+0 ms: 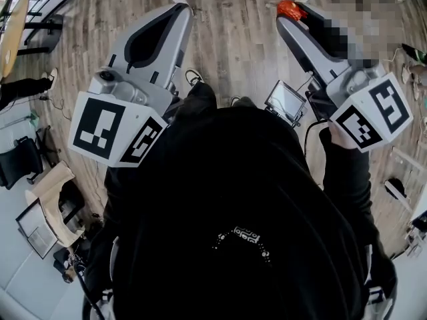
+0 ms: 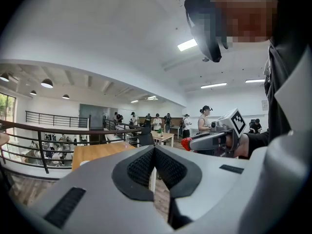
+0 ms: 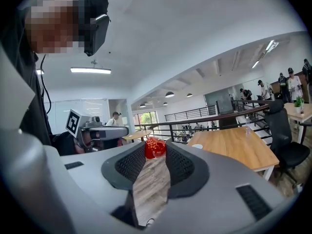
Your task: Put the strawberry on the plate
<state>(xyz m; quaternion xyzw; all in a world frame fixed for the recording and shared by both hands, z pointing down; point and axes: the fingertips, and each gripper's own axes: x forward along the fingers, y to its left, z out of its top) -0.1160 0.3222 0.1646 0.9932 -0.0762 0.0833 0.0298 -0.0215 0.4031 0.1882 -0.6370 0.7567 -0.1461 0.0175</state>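
Right tongs (image 3: 156,150) pinch the strawberry (image 3: 154,146) at their tips, up at one o'clock in the head view; its long axis is unclear. Left tongs (image 2: 154,149) pressed together, empty.

Glossy, bumpy red strawberry (image 3: 155,147). The right gripper (image 3: 156,156) is smooth matt grey plastic with black ribbed rubbery pads (image 3: 130,165). Upper-centre floor (image 1: 233,39): grey-brown wood planks. Black matt cloth top (image 1: 233,199), lower centre.
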